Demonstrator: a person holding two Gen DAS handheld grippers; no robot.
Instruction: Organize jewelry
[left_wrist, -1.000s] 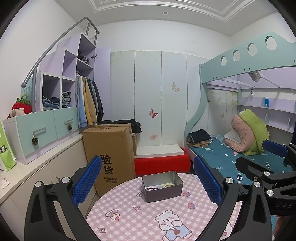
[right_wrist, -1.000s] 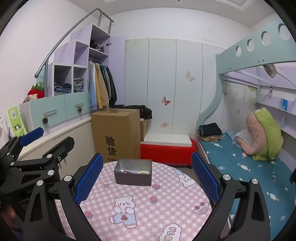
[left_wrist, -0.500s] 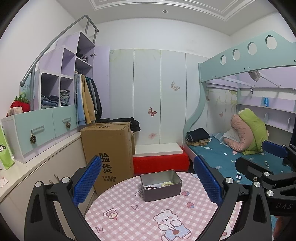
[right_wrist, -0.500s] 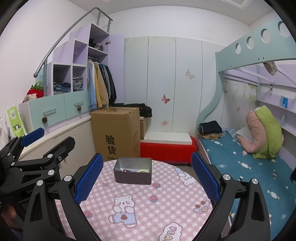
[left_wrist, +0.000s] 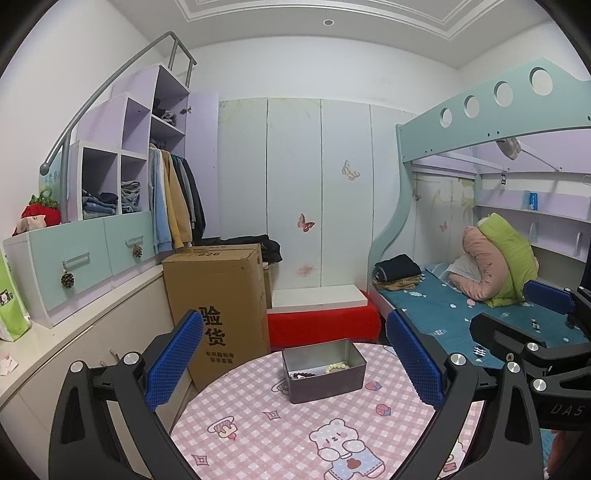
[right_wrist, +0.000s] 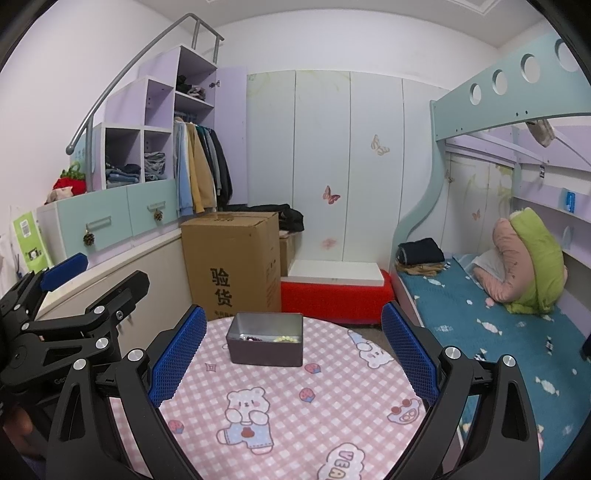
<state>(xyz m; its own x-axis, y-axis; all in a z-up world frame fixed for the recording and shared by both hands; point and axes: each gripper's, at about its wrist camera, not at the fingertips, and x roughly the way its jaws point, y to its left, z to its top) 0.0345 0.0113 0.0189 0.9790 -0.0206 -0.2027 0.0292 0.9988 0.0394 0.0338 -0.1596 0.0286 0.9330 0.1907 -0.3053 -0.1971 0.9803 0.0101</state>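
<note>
Round table with pink checked cloth is seen lower centre. Grey tin is placed at its far edge; dark beads and pale beads are contained. Left gripper and right gripper are held spread wide, empty. Green bag is better shown in the right view, at left.

Tin on table, beads inside, carton behind
</note>
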